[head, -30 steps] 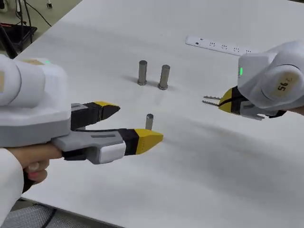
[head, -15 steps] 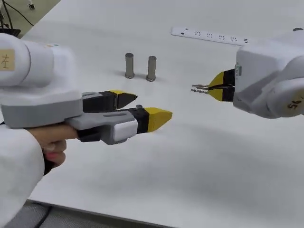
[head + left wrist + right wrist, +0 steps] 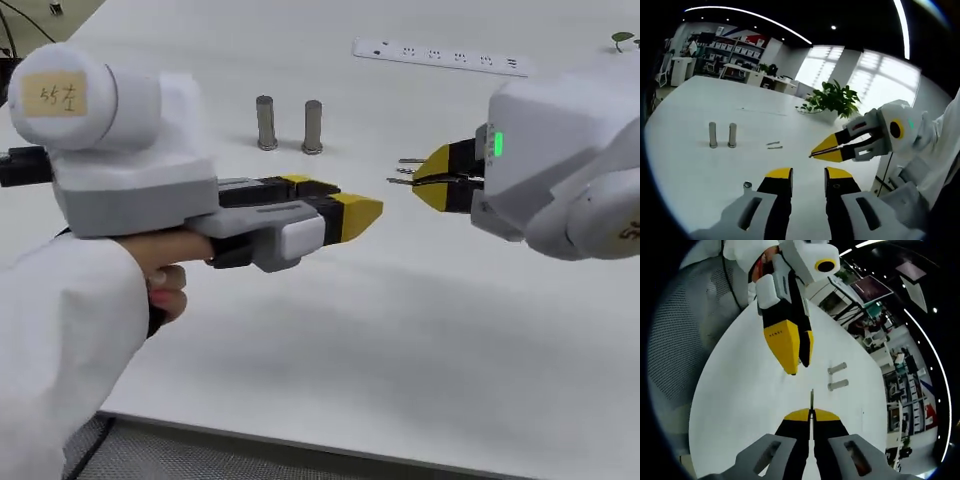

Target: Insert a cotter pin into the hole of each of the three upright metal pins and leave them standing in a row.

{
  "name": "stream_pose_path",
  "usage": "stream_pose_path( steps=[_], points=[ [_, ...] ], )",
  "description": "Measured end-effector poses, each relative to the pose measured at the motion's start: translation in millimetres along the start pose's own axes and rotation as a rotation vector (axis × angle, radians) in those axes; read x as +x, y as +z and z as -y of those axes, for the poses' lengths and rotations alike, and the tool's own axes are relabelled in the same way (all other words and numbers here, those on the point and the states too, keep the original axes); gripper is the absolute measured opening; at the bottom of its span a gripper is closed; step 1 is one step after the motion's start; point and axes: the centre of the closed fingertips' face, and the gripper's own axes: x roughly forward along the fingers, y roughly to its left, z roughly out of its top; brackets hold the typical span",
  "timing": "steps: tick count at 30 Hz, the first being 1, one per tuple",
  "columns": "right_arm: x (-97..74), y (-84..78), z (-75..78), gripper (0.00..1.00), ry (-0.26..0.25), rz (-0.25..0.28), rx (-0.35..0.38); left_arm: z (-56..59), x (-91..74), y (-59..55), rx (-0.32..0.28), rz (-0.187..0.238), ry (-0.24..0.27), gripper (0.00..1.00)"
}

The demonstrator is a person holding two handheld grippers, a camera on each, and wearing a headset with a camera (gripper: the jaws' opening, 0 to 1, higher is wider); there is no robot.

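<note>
Two upright metal pins (image 3: 265, 122) (image 3: 313, 126) stand side by side at the back of the white table (image 3: 400, 330). In the left gripper view a third pin (image 3: 746, 185) stands just left of my left gripper (image 3: 808, 175), whose jaws are open and empty. In the head view my left gripper (image 3: 352, 202) covers that pin. My right gripper (image 3: 418, 180) is shut on a cotter pin (image 3: 398, 181) that points at the left gripper's tips. From the right gripper (image 3: 812, 412) the cotter pin (image 3: 812, 399) sticks out forward, close under the left gripper (image 3: 797, 367).
Two loose cotter pins (image 3: 773, 145) lie on the table right of the standing pair. A white power strip (image 3: 440, 57) lies along the far side. Desks, shelves and a potted plant (image 3: 832, 97) stand beyond the table.
My left gripper has moved forward and right, covering the third pin in the head view, and its jaws have narrowed. My right gripper has carried the cotter pin left, toward the left gripper's tips.
</note>
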Motion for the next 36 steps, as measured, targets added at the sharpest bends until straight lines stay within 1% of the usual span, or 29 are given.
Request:
stream_pose_path(
  steps=[2,4,6,8,14,16,17,20,25,30,32,36],
  points=[
    [0.0,1.4,-3.3,0.0,-0.002,0.0,-0.012,0.0,4.0,0.1,-0.005,0.003,0.002,0.21],
    [-0.2,3.3,-6.3,0.0,0.001,0.006,-0.013,0.3,7.4,-2.4,-0.003,-0.009,-0.001,0.21],
    [-0.6,5.4,-9.1,0.0,0.003,0.011,-0.013,2.1,9.9,-5.7,-0.015,-0.023,-0.017,0.19],
    [-1.0,8.8,-11.5,0.0,0.005,0.019,-0.01,3.9,12.0,-7.3,-0.01,-0.03,-0.026,0.18],
    [-2.7,17.8,-14.6,0.0,0.002,0.036,-0.02,7.4,17.4,-10.4,-0.012,-0.035,-0.03,0.12],
    [-3.2,22.1,-16.3,0.0,0.001,0.045,-0.024,6.5,17.2,-10.5,-0.009,-0.028,-0.015,0.11],
    [-3.6,24.0,-18.2,0.0,0.008,0.048,-0.026,5.7,16.8,-10.4,-0.011,-0.024,-0.007,0.1],
    [-3.6,26.2,-18.2,0.0,0.002,0.056,-0.037,6.5,14.4,-10.9,-0.016,-0.02,-0.005,0.06],
    [-4.9,30.4,-17.7,0.0,-0.003,0.072,-0.027,7.3,11.3,-9.8,-0.029,-0.012,-0.004,0.01],
    [-6.0,33.4,-18.1,0.0,-0.007,0.077,-0.032,7.5,9.6,-10.0,-0.028,-0.01,-0.001,0.0],
    [-6.1,33.8,-17.9,0.0,-0.01,0.079,-0.033,7.5,9.5,-9.9,-0.055,-0.003,0.005,0.0],
    [-7.1,35.7,-18.7,0.0,-0.009,0.09,-0.026,7.8,8.1,-10.3,-0.048,0.0,0.006,0.0]
  ],
)
